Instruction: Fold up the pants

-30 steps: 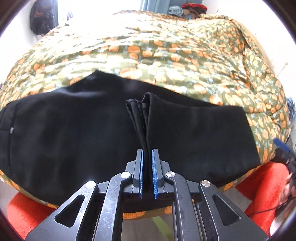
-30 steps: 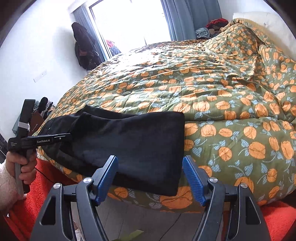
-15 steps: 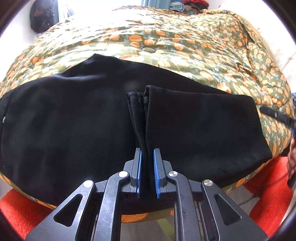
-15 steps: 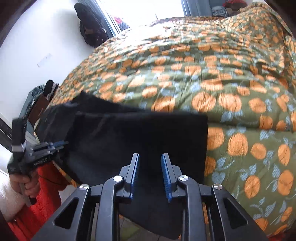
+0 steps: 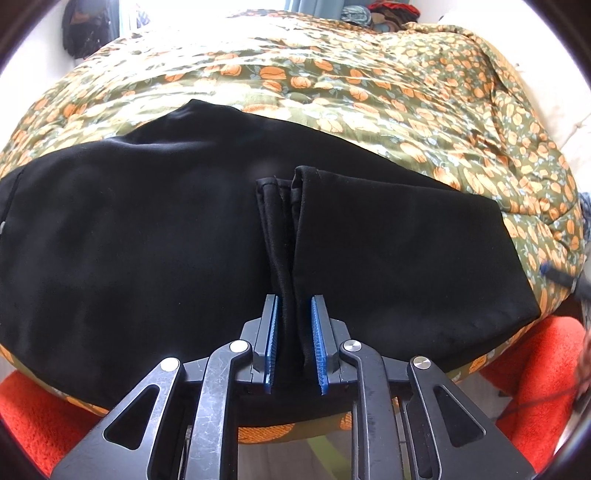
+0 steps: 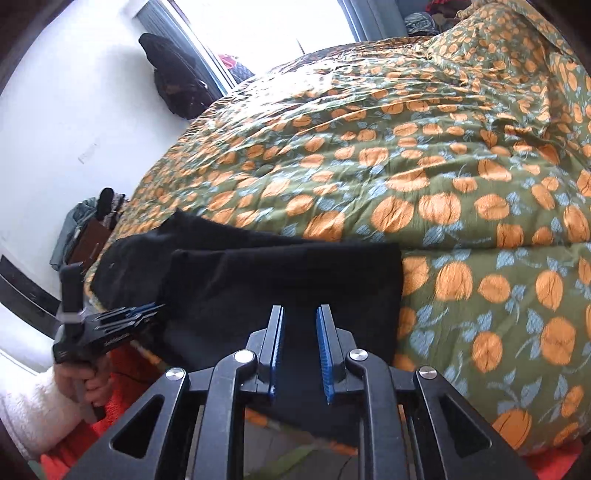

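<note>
Black pants (image 5: pixel 147 236) lie folded across the near edge of a bed with a green and orange floral quilt (image 5: pixel 332 81). My left gripper (image 5: pixel 293 343) has its blue pads slightly apart, with a bunched fold of the hem (image 5: pixel 284 236) still between them, loosely held. In the right wrist view the pants (image 6: pixel 280 273) hang over the bed edge. My right gripper (image 6: pixel 300 350) is narrowed around their near edge, with a gap between the pads. The left gripper (image 6: pixel 110 321) shows at the left, in a hand.
An orange-red rug (image 5: pixel 40 417) lies on the floor below the bed edge. A dark bag (image 6: pixel 177 81) hangs on the white wall by the window. Clothes are piled at the bed's far end (image 5: pixel 376 11).
My left gripper's pads have parted a little around the hem fold. My right gripper has gone from wide open to nearly shut and moved in over the pants' edge.
</note>
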Available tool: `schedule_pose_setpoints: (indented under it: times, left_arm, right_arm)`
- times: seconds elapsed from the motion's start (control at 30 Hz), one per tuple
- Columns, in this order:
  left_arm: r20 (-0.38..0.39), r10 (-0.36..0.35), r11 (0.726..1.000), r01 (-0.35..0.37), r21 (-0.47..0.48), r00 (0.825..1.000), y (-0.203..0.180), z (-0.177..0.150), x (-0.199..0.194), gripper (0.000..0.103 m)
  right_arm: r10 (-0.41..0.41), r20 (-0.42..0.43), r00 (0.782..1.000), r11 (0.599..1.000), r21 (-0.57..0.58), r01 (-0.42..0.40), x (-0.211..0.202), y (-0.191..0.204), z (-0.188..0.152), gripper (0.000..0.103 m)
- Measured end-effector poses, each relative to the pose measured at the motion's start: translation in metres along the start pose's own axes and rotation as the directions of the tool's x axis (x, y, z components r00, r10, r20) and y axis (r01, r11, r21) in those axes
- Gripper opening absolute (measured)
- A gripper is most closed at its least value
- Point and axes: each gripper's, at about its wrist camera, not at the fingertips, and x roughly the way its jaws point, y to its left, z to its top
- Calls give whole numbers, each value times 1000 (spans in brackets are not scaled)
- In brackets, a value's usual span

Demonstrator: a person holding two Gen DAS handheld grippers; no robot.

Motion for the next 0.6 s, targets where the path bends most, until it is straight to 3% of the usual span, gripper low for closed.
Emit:
schedule_pose_setpoints:
  times: [0.1, 0.17, 0.23, 0.3, 0.37, 0.43, 0.5, 0.6]
  left_arm:
    - [-9, -4, 1000, 4, -4, 1000, 0, 0, 2, 19]
    - [-5, 4, 1000, -4, 2, 1000, -1, -1, 2, 20]
    - [-6, 7, 1000, -7, 1, 1000, -2, 0, 3, 24]
    - [-9, 1, 1000, -1, -5, 1000, -3, 0, 4, 28]
    - [-17, 0, 1000, 0, -9, 1000, -4, 0, 3, 34]
    - [-24, -3, 1000, 3, -13, 1000, -4, 0, -4, 53]
    - [-3, 19, 1000, -19, -19, 1000, 1, -2, -17, 70]
    - [42, 39, 997, -36, -71, 998, 29, -5, -43, 73]
  right_arm:
    - [-89, -154, 984, 995, 34, 95, 35, -15, -40, 19]
    - [-70, -116, 991, 993, 86, 80, 28, -21, -44, 17]
    - [-118, -14, 993, 993, 6, 118, 6, -5, -33, 18]
    - [-117, 46, 992, 991, -55, 119, -3, 10, -26, 18]
    - [-104, 28, 994, 993, -58, 105, 9, 12, -24, 26]
    - [-143, -37, 989, 989, -56, 140, 33, 8, -30, 37]
    - [-159, -71, 985, 987, -50, 155, 46, 2, -35, 37]
    - [-133, -43, 990, 990, -47, 131, 40, 4, -30, 44]
